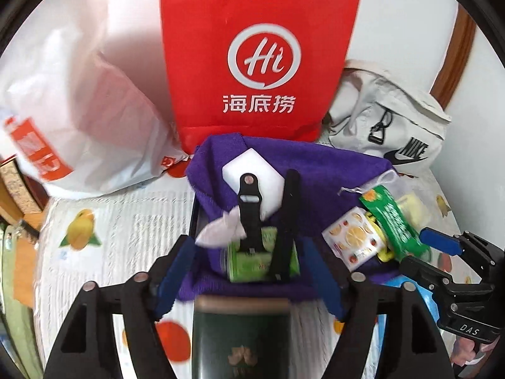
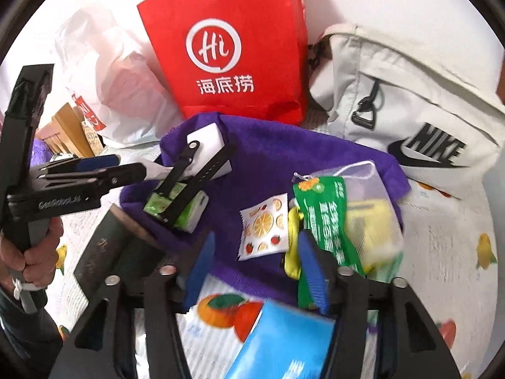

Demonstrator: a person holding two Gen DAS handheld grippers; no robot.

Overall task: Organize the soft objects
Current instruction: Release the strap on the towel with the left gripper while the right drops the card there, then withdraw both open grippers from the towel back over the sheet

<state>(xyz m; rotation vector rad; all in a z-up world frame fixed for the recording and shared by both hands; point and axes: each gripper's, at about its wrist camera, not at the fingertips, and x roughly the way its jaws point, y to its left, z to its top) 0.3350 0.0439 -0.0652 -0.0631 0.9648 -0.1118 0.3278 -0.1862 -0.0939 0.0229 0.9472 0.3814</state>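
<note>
Against the white wall my red bag [image 1: 252, 63] reads "Hi 海底捞", with the white "NIKE" bag [image 2: 410, 101] to its right and a white plastic bag [image 1: 79, 110] to its left, all on the fruit-printed bedsheet [image 1: 110, 221]. Before them the purple towel [image 2: 284, 158] carries a white sponge [image 1: 255, 173], a black strap [image 1: 249, 214], a green tissue pack [image 1: 252, 262] and a citrus-printed sachet [image 2: 265, 224]. My left tongs [image 1: 249, 278] gape wide, gripping nothing, and my right tongs [image 2: 255, 271] stand open beside the green-labelled mesh pouch [image 2: 347, 221].

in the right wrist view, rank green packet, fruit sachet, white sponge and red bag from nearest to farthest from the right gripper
1. Green packet: right at the right gripper, against its right finger.
2. Fruit sachet: just ahead, on the purple towel.
3. White sponge: farther, ahead-left, under the black watch strap.
4. Red bag: farthest, upright behind the towel.
</note>
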